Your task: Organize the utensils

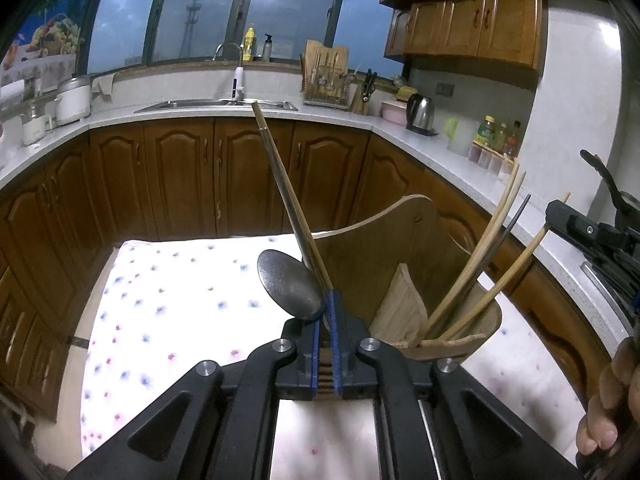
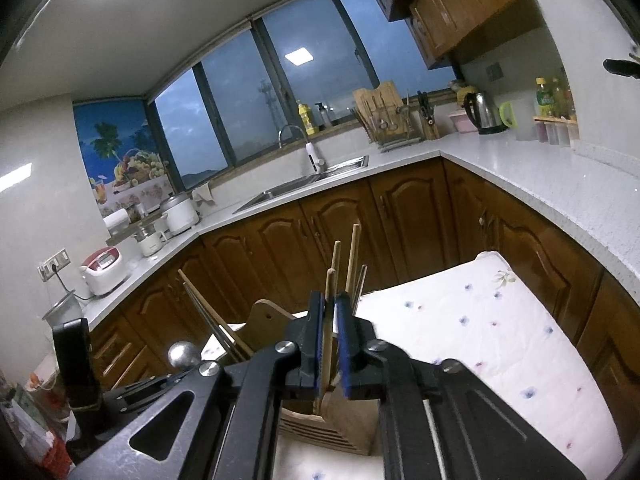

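Left gripper (image 1: pixel 327 312) fingers clench a spoon (image 1: pixel 289 283) and chopstick (image 1: pixel 294 208) left of the wooden holder (image 1: pixel 460 320), right gripper (image 2: pixel 330 320) pinching 1 chopstick (image 2: pixel 329 312) there; lower each upright.

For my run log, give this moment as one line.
left hand-held gripper: shut on spoon | right hand-held gripper: shut on chopstick | wooden holder: on floral cloth

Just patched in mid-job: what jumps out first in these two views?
The left tool is clamped on a metal spoon together with a chopstick, held up beside the wooden utensil holder. The right tool grips a bamboo chopstick directly over that holder, which stands on a floral cloth.
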`<state>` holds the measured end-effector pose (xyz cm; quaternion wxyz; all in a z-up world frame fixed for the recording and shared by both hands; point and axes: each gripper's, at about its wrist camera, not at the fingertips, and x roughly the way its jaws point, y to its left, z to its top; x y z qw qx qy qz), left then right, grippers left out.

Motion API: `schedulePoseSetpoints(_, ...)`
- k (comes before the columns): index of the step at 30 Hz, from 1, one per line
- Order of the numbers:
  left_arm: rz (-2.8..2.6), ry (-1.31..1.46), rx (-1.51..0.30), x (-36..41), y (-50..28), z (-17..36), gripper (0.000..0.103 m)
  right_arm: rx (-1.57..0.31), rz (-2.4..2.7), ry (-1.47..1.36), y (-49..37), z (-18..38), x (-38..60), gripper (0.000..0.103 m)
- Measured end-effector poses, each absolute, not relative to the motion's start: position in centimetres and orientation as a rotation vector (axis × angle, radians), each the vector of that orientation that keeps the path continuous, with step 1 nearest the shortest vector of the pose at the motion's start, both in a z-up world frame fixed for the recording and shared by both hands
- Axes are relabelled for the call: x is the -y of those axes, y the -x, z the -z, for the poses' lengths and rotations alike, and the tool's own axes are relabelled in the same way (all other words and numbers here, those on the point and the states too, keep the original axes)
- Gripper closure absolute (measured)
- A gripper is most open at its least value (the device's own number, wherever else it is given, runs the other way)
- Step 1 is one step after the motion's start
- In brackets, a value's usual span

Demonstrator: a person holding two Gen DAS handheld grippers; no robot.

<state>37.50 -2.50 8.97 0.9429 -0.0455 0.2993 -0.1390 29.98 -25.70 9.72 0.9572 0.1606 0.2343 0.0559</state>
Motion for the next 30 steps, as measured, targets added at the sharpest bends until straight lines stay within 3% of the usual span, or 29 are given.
schedulePoseSetpoints(3, 0.289, 0.089, -0.611, 2.7, -37.3, -9.1, 0.092, -0.485, -0.116, -0.339, -30.1, -9.6, 25.8, 0.086)
schedulePoseSetpoints(4, 0.292, 0.089, -0.609, 2.8, -37.1, -9.2, 0.087, -0.488, -0.113, -0.344, -30.1, -9.5, 25.9, 0.075)
schedulePoseSetpoints(5, 0.28, 0.085, -0.6, 2.8, -36.9, -9.4, 0.075, -0.485, -0.116, -0.352, -30.1, -9.5, 26.0, 0.059)
schedulePoseSetpoints(7, 0.263, 0.079, -0.576, 2.8, -36.3, -9.6, 0.057, -0.477, -0.114, -0.362, -29.8, -9.5, 26.2, 0.048)
schedulePoseSetpoints(10, 0.262, 0.08, -0.561, 2.6, -35.6, -9.9, 0.051, -0.467, -0.114, -0.377, -29.4, -9.7, 26.4, 0.046)
schedulePoseSetpoints(20, 0.239, 0.057, -0.525, 1.9, -32.5, -10.5, 0.02, -0.431, -0.141, -0.4, -28.1, -10.5, 26.8, 0.013)
schedulePoseSetpoints(30, 0.236, 0.088, -0.534, 0.0, -28.1, -10.5, 0.012, -0.426, -0.16, -0.408, -25.3, -10.7, 26.2, 0.005)
